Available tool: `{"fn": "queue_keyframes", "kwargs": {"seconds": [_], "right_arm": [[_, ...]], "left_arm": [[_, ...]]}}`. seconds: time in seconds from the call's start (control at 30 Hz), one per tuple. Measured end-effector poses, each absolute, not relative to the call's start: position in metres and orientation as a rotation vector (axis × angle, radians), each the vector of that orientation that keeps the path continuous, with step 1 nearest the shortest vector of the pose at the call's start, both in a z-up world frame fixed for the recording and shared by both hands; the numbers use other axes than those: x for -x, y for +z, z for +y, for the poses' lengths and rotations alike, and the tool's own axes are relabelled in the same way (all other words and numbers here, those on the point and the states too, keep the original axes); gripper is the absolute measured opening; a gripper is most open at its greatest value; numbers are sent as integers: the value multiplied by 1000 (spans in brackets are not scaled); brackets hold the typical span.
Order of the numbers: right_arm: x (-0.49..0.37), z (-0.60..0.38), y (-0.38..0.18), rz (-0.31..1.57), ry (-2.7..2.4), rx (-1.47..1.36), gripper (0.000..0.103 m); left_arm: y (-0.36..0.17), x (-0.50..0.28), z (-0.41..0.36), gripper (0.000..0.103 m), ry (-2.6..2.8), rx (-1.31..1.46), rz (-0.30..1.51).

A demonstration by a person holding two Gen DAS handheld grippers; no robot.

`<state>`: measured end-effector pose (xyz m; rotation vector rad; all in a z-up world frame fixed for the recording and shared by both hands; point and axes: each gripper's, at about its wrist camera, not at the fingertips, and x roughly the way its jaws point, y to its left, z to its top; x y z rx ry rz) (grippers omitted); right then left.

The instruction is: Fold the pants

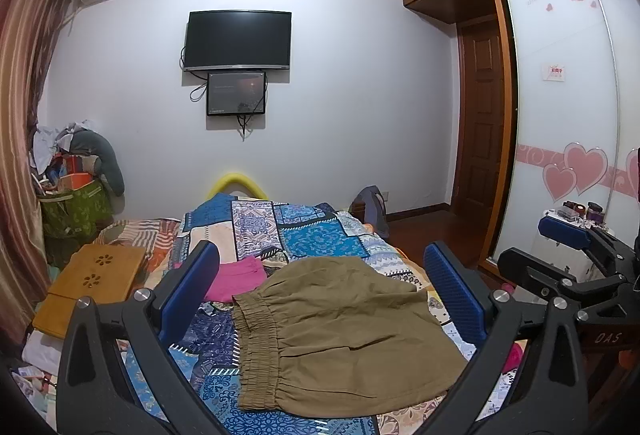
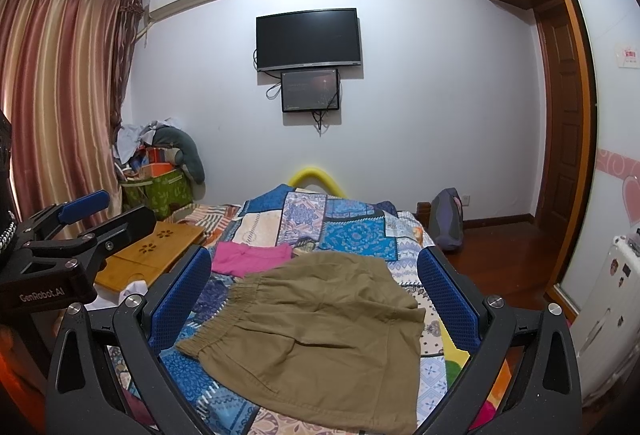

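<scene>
Olive-brown pants [image 1: 340, 335] with an elastic waistband on the left lie spread flat on the patchwork bedspread [image 1: 312, 231]; they also show in the right wrist view [image 2: 320, 339]. My left gripper [image 1: 320, 291] is open and empty, held above the pants with its blue pads wide apart. My right gripper [image 2: 316, 299] is open and empty, also above the pants. The right gripper shows at the right edge of the left wrist view [image 1: 568, 239]. The left gripper shows at the left edge of the right wrist view [image 2: 80, 211].
A folded pink garment [image 1: 236, 279] lies on the bed beyond the pants, also in the right wrist view [image 2: 250, 257]. A wooden lap tray [image 1: 96, 279] sits at the bed's left. A green bag of clutter [image 1: 76, 203] stands by the curtain. A wardrobe [image 1: 560, 95] is at the right.
</scene>
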<state>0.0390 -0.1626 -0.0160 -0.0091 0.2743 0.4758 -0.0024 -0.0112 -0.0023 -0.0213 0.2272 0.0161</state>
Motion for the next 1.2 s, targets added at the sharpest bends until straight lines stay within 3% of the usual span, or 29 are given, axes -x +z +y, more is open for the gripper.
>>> {"fn": "queue_keyframes", "kwargs": {"seconds": [0.4,0.73,1.2], "right_arm": [[-50,-166,-26,286,449,10,103],[-104,-184,-69,392,329,101,103],[-198,-213,-140,669,289,73,102]], "left_arm": [[-10,-12,-9,103,49,2,251],[-37,-67,16,103,67,30,341],[-130,-190,69,103,87,-13,679]]}}
